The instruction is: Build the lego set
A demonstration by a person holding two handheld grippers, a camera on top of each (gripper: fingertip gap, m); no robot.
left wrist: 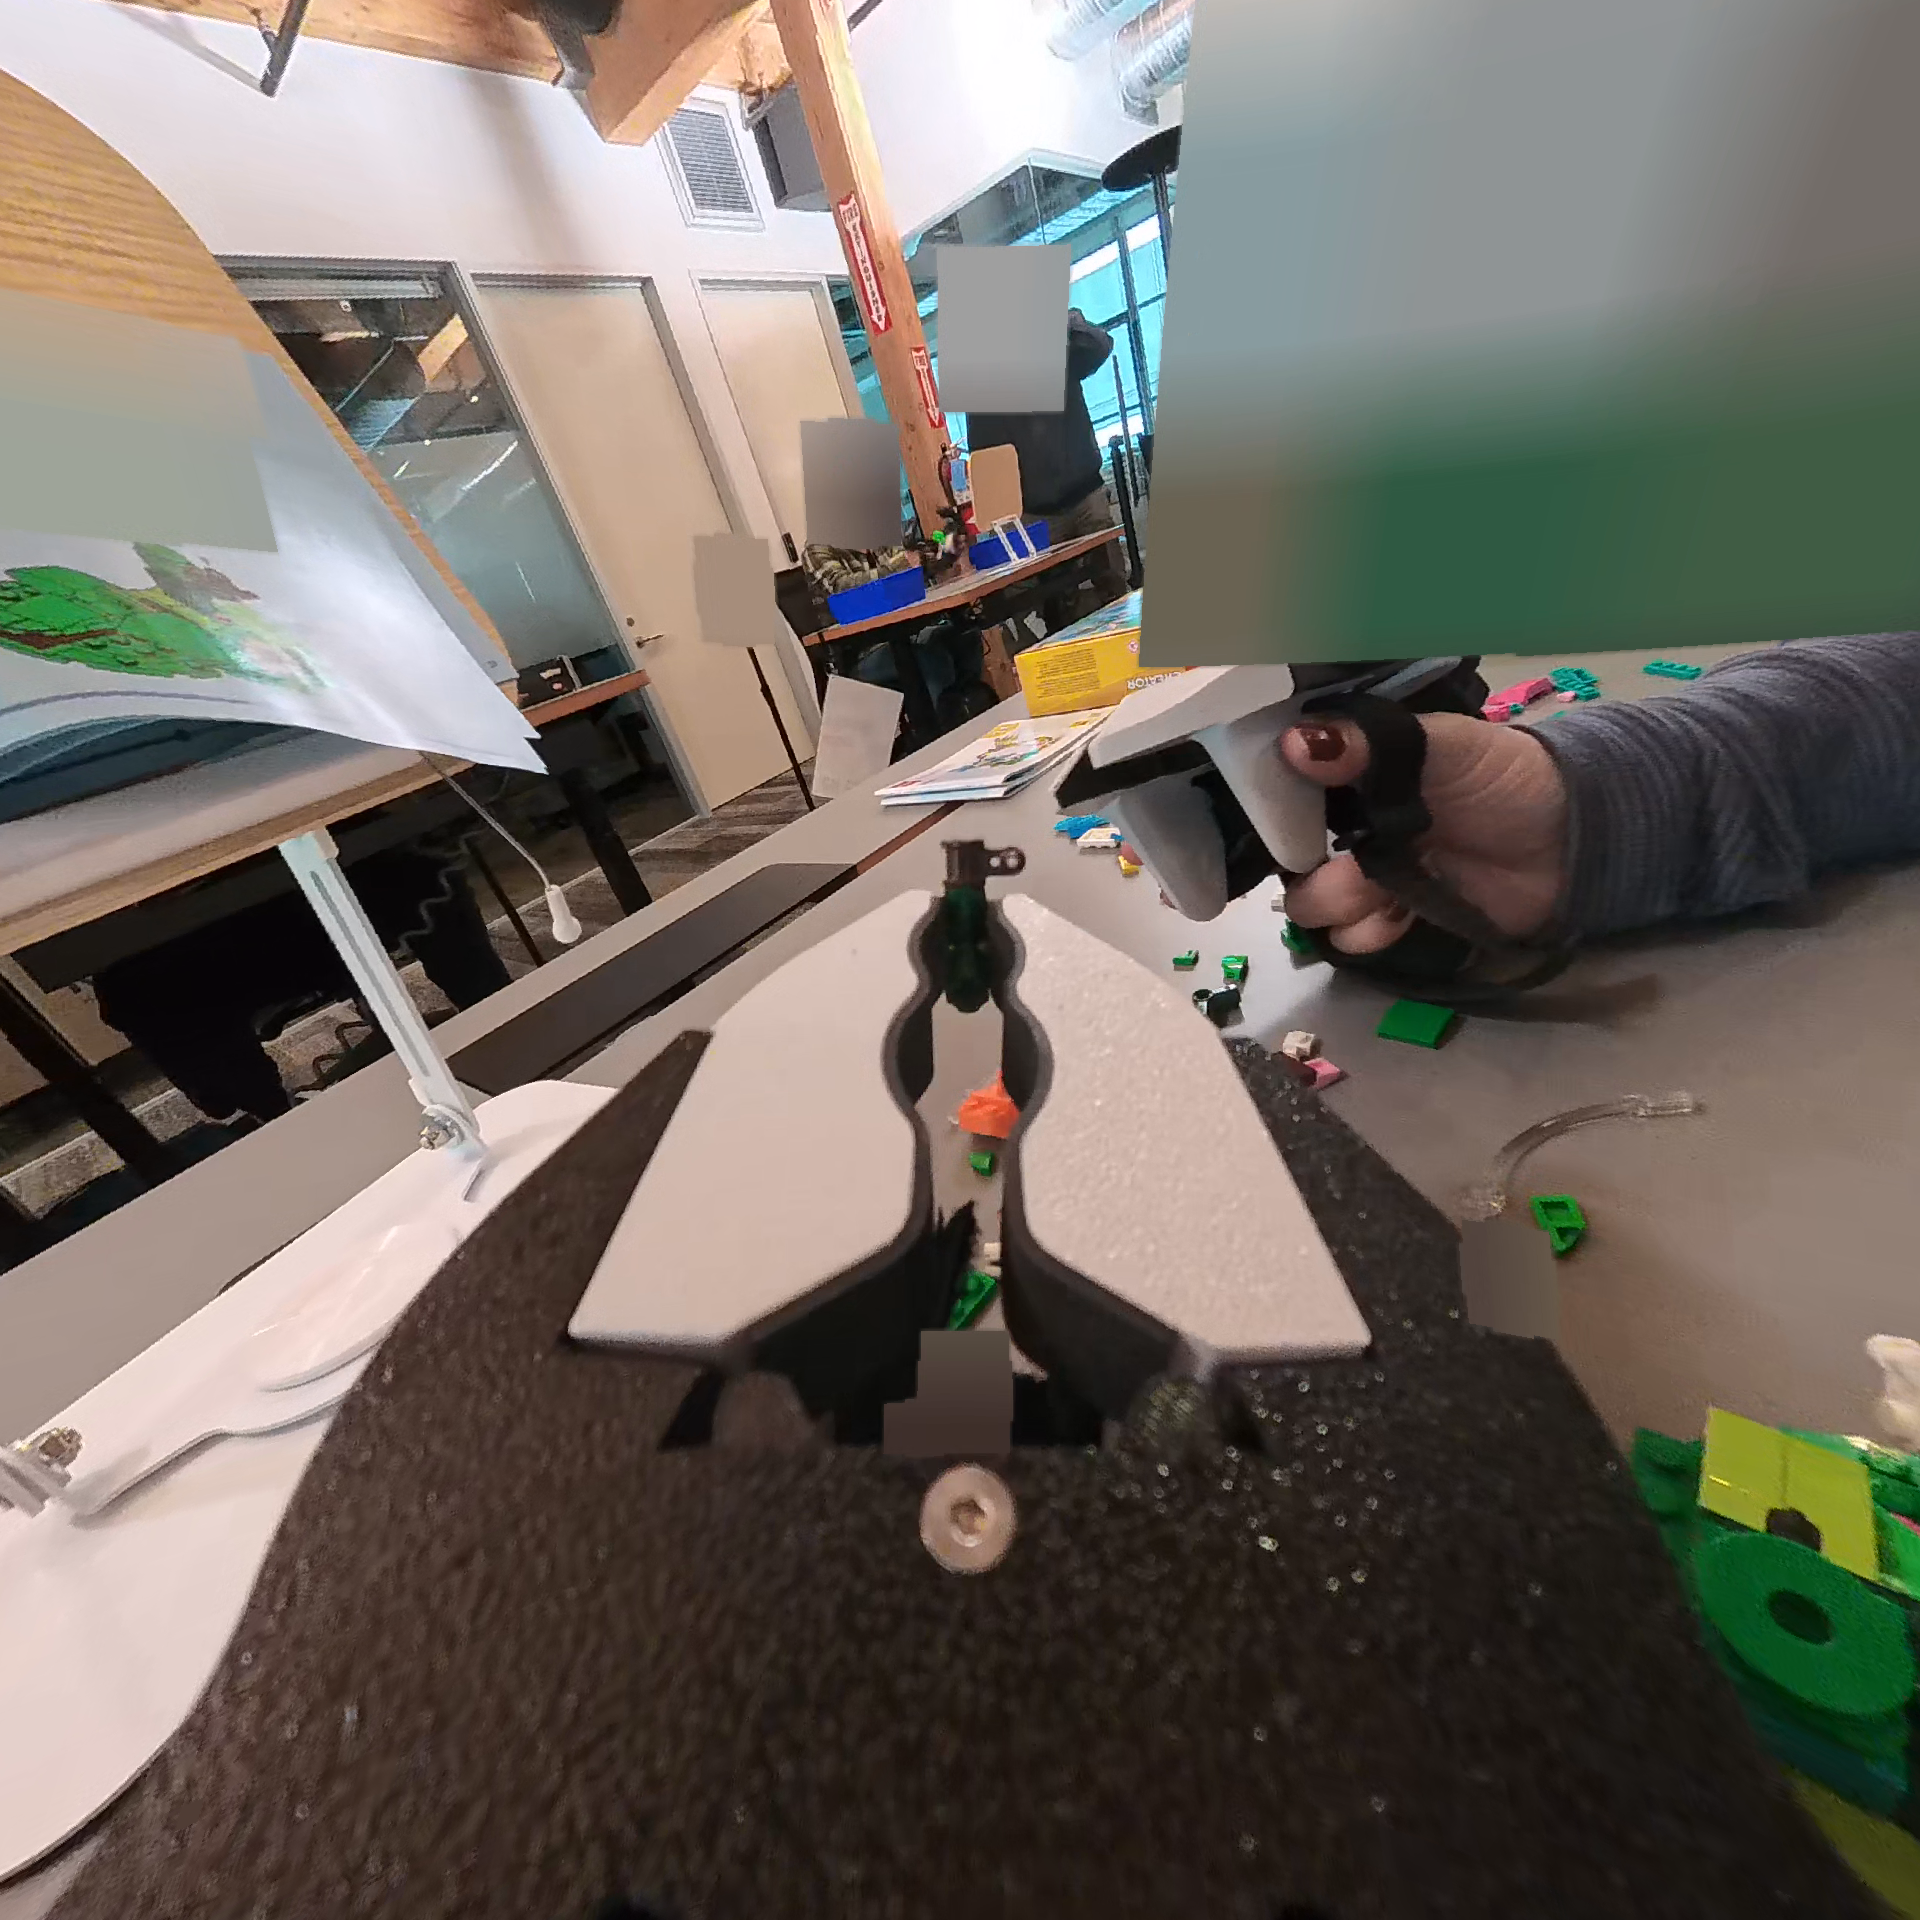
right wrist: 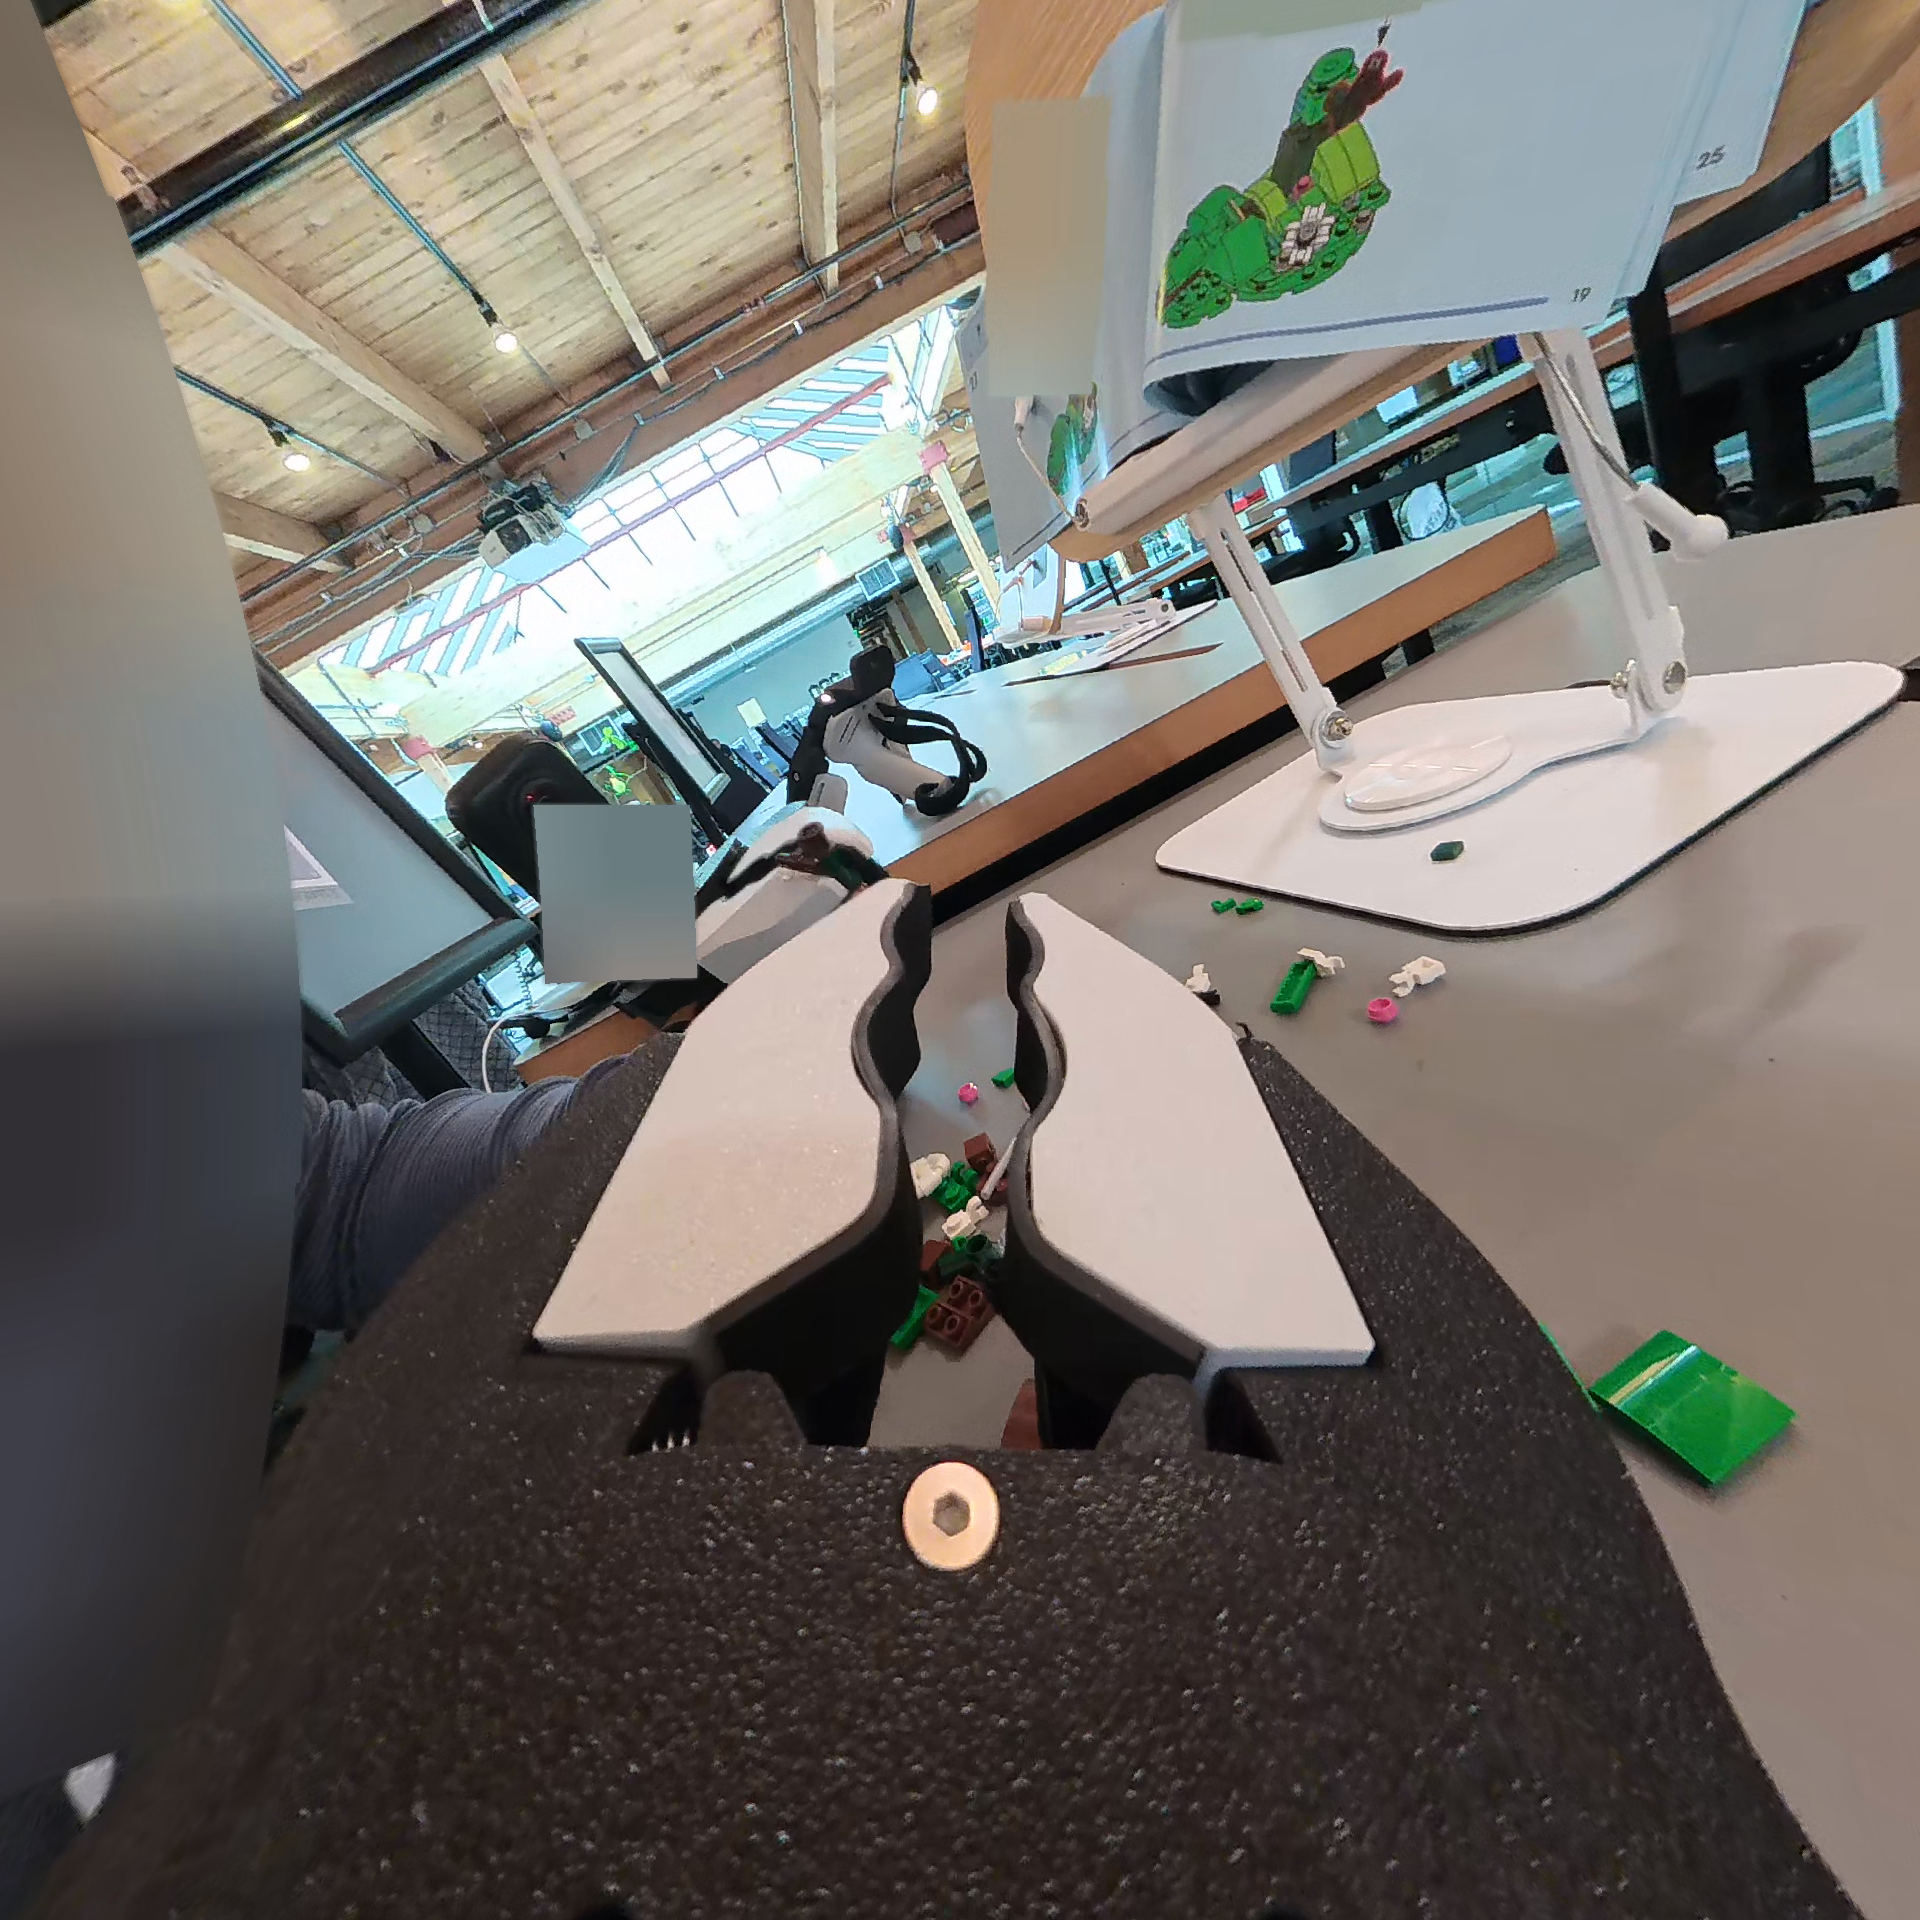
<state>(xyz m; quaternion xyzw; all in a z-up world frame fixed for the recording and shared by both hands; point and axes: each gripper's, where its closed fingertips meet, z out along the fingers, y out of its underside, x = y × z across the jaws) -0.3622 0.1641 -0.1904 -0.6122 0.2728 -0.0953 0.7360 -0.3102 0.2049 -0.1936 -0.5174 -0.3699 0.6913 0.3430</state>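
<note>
My left gripper [left wrist: 971, 914] is shut on a small dark green and brown lego piece [left wrist: 977, 868] that sticks out past its tips, held above the grey table [left wrist: 1714, 1091]. It also shows far off in the right wrist view [right wrist: 800, 868]. My right gripper [right wrist: 966, 914] is slightly open and empty, above a pile of brown, green and white pieces [right wrist: 956, 1247]. In the left wrist view a hand holds it [left wrist: 1184, 821] to the right of my left gripper. A green lego build [left wrist: 1787, 1590] sits at the lower right.
An instruction booklet [right wrist: 1351, 208] stands on a white stand [right wrist: 1558, 831] at the table's far side. Loose pieces lie about: a green tile [right wrist: 1694, 1403], a green plate [left wrist: 1418, 1023], an orange piece [left wrist: 987, 1112], a clear curved part [left wrist: 1558, 1143]. A yellow box [left wrist: 1081, 675] stands farther back.
</note>
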